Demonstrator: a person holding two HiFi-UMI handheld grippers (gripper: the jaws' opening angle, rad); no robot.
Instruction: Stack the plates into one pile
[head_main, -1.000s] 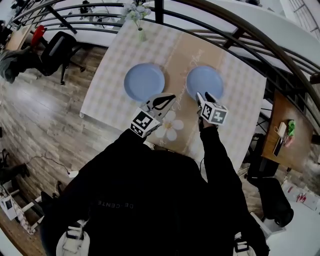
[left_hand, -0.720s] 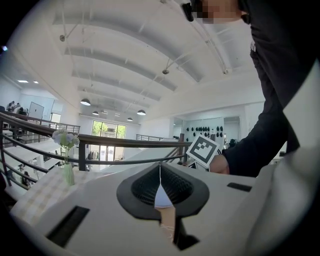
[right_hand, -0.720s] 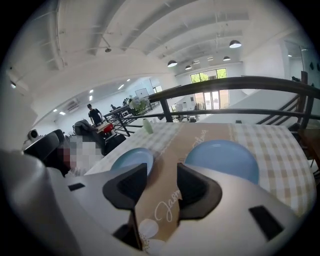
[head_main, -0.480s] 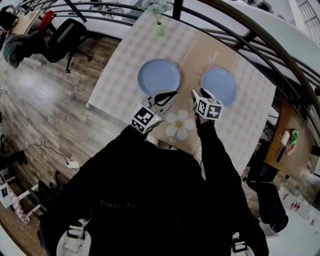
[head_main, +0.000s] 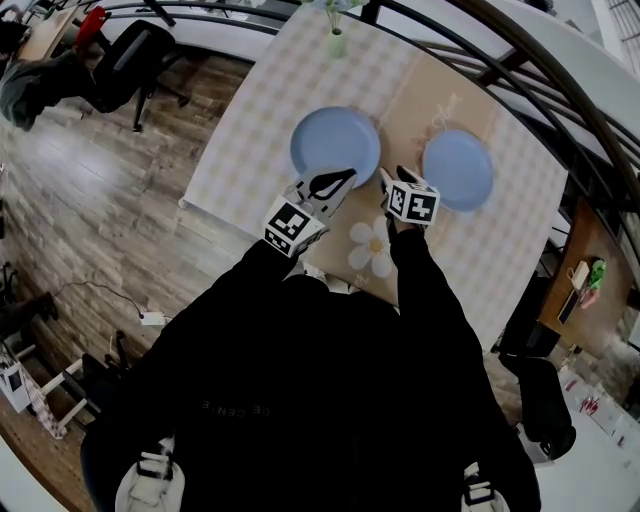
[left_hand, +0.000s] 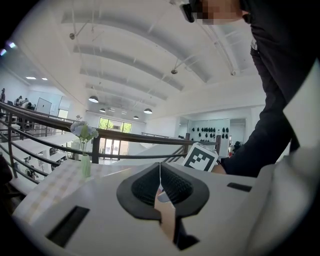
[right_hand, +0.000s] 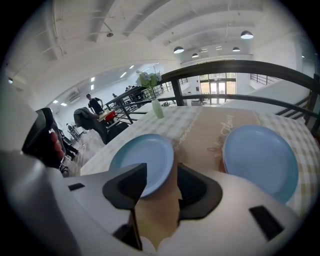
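Two light-blue plates lie side by side on the checked table (head_main: 245, 120): the left plate (head_main: 335, 146) (right_hand: 142, 161) and the right plate (head_main: 458, 169) (right_hand: 260, 159). My left gripper (head_main: 343, 177) (left_hand: 160, 167) is shut with nothing in it; its tip hovers at the left plate's near rim and its camera looks level over the table. My right gripper (head_main: 391, 179) (right_hand: 161, 176) is open, above the tan runner between the plates. The left plate's near right rim lies just ahead of its gap, untouched. The right gripper's marker cube (left_hand: 201, 157) shows in the left gripper view.
A small vase of flowers (head_main: 337, 38) (right_hand: 156, 107) (left_hand: 85, 157) stands at the table's far edge, in front of a dark railing (head_main: 520, 60). A white flower print (head_main: 372, 248) marks the runner near me. An office chair (head_main: 130, 60) stands on the wood floor to the left.
Both grippers have shifted left. The right gripper has left the right plate's near rim and now sits beside the left plate. The left gripper's tip has come up to the left plate.
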